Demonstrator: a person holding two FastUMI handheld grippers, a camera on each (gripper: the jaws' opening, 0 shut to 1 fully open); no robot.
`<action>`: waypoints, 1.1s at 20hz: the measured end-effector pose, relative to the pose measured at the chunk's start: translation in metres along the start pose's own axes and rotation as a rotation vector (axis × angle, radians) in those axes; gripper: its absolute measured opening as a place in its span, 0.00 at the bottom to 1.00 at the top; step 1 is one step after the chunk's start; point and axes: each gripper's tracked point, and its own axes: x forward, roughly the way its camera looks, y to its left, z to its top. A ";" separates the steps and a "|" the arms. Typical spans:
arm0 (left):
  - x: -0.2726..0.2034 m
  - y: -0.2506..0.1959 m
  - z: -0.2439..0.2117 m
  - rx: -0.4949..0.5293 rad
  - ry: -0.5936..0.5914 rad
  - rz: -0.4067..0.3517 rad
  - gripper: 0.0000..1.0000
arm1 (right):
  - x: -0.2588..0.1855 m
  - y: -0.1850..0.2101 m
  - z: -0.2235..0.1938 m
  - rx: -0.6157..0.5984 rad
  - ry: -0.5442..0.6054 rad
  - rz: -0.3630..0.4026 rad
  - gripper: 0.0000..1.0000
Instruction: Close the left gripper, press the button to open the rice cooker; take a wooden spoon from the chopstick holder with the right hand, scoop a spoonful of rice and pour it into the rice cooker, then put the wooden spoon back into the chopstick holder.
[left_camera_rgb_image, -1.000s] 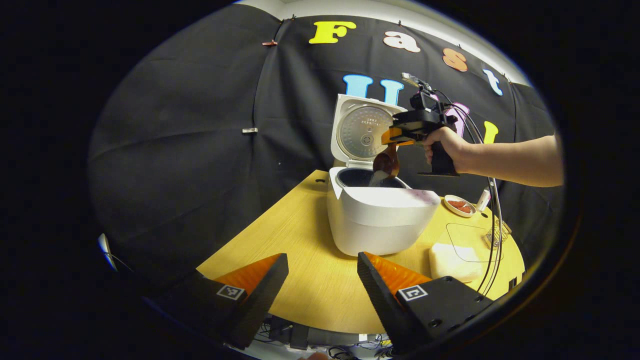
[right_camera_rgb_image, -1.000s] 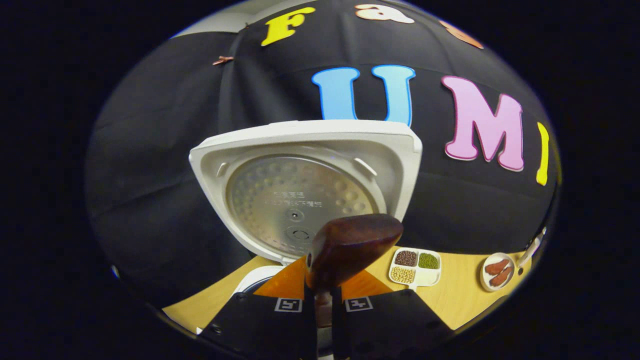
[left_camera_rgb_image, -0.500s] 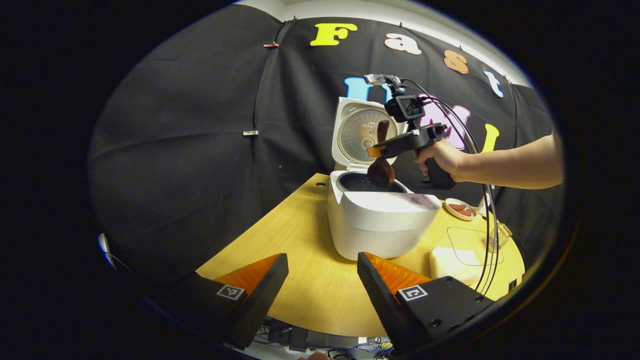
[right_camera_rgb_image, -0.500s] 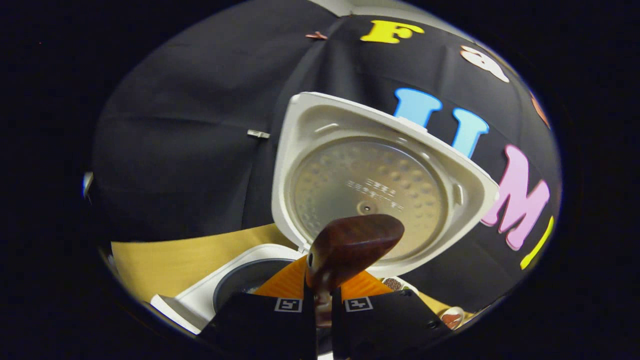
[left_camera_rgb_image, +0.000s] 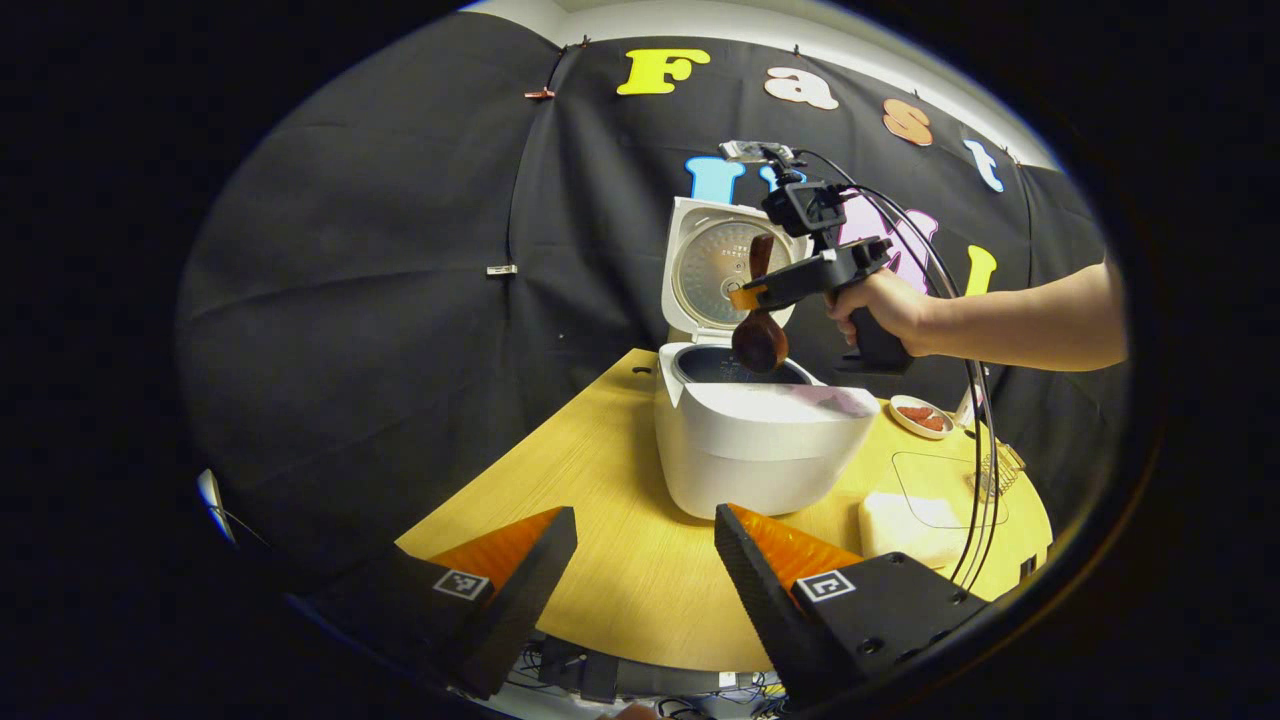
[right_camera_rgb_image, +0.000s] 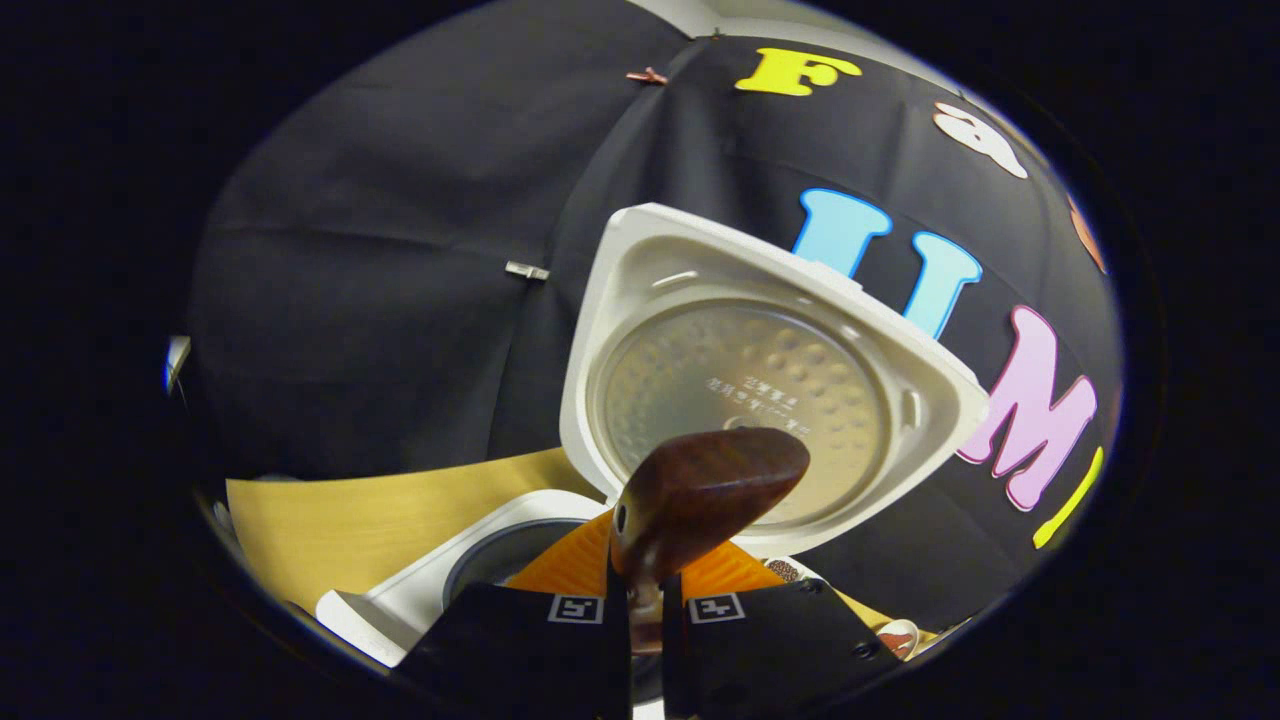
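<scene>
Two grippers noted. On the tabletop (left_camera_rgb_image: 620, 560) the rice cooker (left_camera_rgb_image: 760, 445) stands with its lid (right_camera_rgb_image: 760, 380) up. Judged step: pouring complete or ending; next, carry the wooden spoon (left_camera_rgb_image: 759, 325) to the chopstick holder, which calls for clearing the lid. Right gripper (left_camera_rgb_image: 752, 297) hangs above the pot, forearm level, fingers clamped on the spoon's handle, bowl tipped down. Left gripper (left_camera_rgb_image: 645, 560) waits low, fingers apart, empty.
</scene>
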 end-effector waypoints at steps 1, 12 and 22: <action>0.000 -0.003 0.001 0.001 -0.001 -0.006 0.96 | -0.007 -0.008 0.002 0.032 -0.001 -0.007 0.16; 0.004 -0.082 0.034 0.041 -0.051 -0.142 0.96 | -0.145 -0.174 0.017 0.333 -0.103 -0.197 0.16; 0.001 -0.170 0.049 0.082 -0.065 -0.211 0.96 | -0.313 -0.347 -0.075 0.483 -0.108 -0.495 0.16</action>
